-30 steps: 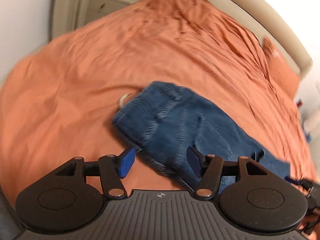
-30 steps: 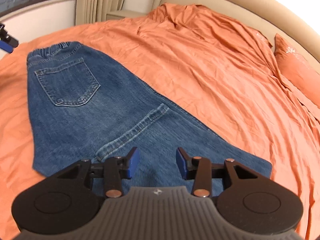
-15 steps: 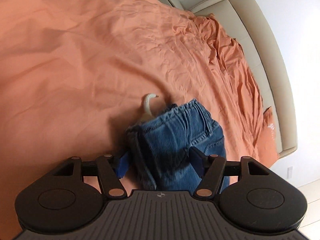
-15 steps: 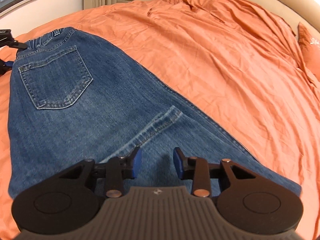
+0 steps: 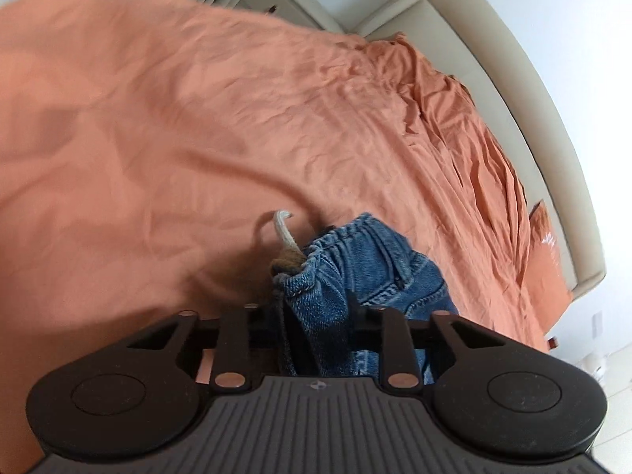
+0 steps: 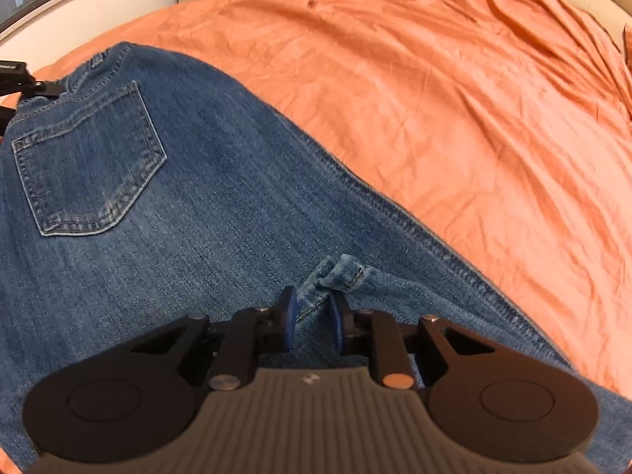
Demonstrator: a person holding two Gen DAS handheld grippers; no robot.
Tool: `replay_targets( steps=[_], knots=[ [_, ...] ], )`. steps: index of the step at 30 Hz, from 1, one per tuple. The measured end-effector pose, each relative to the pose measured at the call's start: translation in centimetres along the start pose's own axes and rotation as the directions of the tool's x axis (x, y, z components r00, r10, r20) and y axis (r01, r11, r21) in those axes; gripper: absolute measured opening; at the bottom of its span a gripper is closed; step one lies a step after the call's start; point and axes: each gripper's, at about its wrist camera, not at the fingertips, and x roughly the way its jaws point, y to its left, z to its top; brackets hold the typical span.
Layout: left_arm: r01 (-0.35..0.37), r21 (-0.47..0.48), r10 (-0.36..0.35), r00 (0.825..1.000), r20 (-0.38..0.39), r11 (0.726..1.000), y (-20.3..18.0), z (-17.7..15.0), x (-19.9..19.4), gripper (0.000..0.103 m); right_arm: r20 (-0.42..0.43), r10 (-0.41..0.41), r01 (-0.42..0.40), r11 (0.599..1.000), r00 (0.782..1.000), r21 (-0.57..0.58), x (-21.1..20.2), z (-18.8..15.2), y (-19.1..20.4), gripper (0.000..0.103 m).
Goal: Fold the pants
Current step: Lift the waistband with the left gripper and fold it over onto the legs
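In the left wrist view, our left gripper [image 5: 316,316] had just squeezed shut on the waistband of the jeans [image 5: 371,264] on the orange bed [image 5: 177,126]. In the right wrist view, our right gripper [image 6: 312,316] had just pinched the jeans' hem [image 6: 335,276] mid-bed.

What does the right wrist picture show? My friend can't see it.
The right gripper has just been closing on a raised fold of seam in the blue jeans, which lie back-pocket up on an orange bed sheet. The left gripper peeks in at the waistband.
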Motion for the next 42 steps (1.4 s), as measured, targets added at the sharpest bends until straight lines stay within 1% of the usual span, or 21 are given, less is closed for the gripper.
replay_targets(
  steps=[3,5,7,9,12,14,15,19,22,23,25,27,29,30,31,33,36,37,39,40,42],
  knots=[
    [-0.036,0.083,0.034,0.999,0.034,0.996,-2.6,-0.2,-1.3,0.022,-0.004,-0.032,0.032,1.000,0.999,0.002,-0.3,0.2,0.6,0.015],
    [-0.044,0.140,0.035,0.997,0.066,0.989,-4.6,-0.4,-2.5,0.021,0.007,-0.052,0.052,0.999,0.999,-0.002,-1.2,0.3,1.2,0.015],
    [-0.047,0.212,0.026,0.995,0.099,0.976,-7.3,-0.9,-3.9,0.020,0.036,-0.044,0.043,0.999,0.998,0.019,-2.7,0.1,1.2,0.015],
    [-0.052,0.293,0.013,0.991,0.131,0.955,-10.2,-1.7,-5.3,0.020,0.055,-0.043,0.041,0.998,0.998,0.045,-4.5,-0.5,0.9,0.016],
    [-0.078,0.441,-0.003,0.983,0.181,0.894,-15.8,-3.8,-7.2,0.020,0.079,-0.029,0.023,0.997,0.996,0.073,-7.3,-1.7,0.2,0.016],
    [-0.099,0.545,-0.020,0.978,0.209,0.833,-20.1,-5.9,-8.1,0.020,0.097,-0.028,0.021,0.997,0.995,0.079,-9.2,-2.6,-0.2,0.016],
    [-0.118,0.600,-0.023,0.975,0.223,0.791,-22.4,-7.2,-8.3,0.020,0.102,-0.031,0.022,0.996,0.994,0.084,-10.0,-3.0,-0.5,0.016],
    [-0.188,0.779,-0.024,0.968,0.252,0.598,-30.2,-13.8,-7.8,0.020,0.098,-0.052,0.038,0.989,0.994,0.142,-12.9,-5.3,-2.2,0.016],
    [-0.174,0.867,-0.027,0.977,0.211,0.467,-34.2,-19.3,-5.8,0.019,0.101,-0.031,0.008,0.975,0.994,0.220,-14.7,-7.4,-4.3,0.016],
    [-0.154,0.889,-0.023,0.983,0.181,0.431,-35.1,-21.1,-4.8,0.019,0.097,-0.036,0.013,0.972,0.995,0.235,-15.2,-8.1,-4.9,0.016],
    [-0.105,0.919,-0.004,0.993,0.116,0.380,-36.4,-24.6,-2.7,0.019,0.089,-0.062,0.039,0.968,0.994,0.247,-16.1,-9.6,-5.8,0.016],
    [-0.070,0.945,0.019,0.998,0.068,0.319,-37.2,-28.2,-0.7,0.019,0.083,-0.077,0.053,0.964,0.994,0.260,-16.4,-10.9,-6.7,0.016],
    [-0.016,0.961,0.043,0.999,0.004,0.276,-37.1,-31.4,1.1,0.019,0.076,-0.078,0.053,0.955,0.994,0.291,-16.8,-12.3,-7.6,0.016],
    [0.023,0.961,0.063,0.997,-0.042,0.275,-37.0,-32.7,2.1,0.020,0.071,-0.076,0.051,0.951,0.995,0.304,-16.8,-13.0,-7.9,0.016],
    [0.064,0.956,0.084,0.992,-0.092,0.287,-36.3,-33.5,2.6,0.020,0.066,-0.074,0.050,0.948,0.995,0.316,-16.8,-13.7,-8.2,0.016],
    [0.137,0.935,0.145,0.970,-0.193,0.327,-35.4,-34.8,4.4,0.020,0.054,-0.072,0.051,0.942,0.996,0.332,-16.7,-14.9,-8.7,0.016],
    [0.192,0.915,0.174,0.948,-0.266,0.355,-34.5,-35.4,5.6,0.024,0.037,-0.064,0.047,0.937,0.997,0.345,-16.5,-16.4,-9.2,0.016],
    [0.215,0.903,0.181,0.937,-0.298,0.372,-34.4,-35.2,5.9,0.028,0.031,-0.059,0.044,0.936,0.998,0.348,-16.4,-16.7,-9.3,0.016],
    [0.271,0.866,0.166,0.915,-0.367,0.421,-34.2,-34.2,6.2,0.040,0.027,-0.043,0.030,0.936,0.999,0.350,-16.4,-17.2,-9.6,0.016],
    [0.306,0.837,0.153,0.898,-0.412,0.453,-34.3,-33.7,6.4,0.049,0.027,-0.037,0.025,0.936,0.999,0.351,-16.4,-17.3,-9.7,0.017],
    [0.353,0.789,0.141,0.867,-0.478,0.503,-34.5,-32.9,6.9,0.053,0.033,-0.025,0.012,0.935,0.999,0.355,-16.1,-17.0,-9.7,0.017]
  ],
)
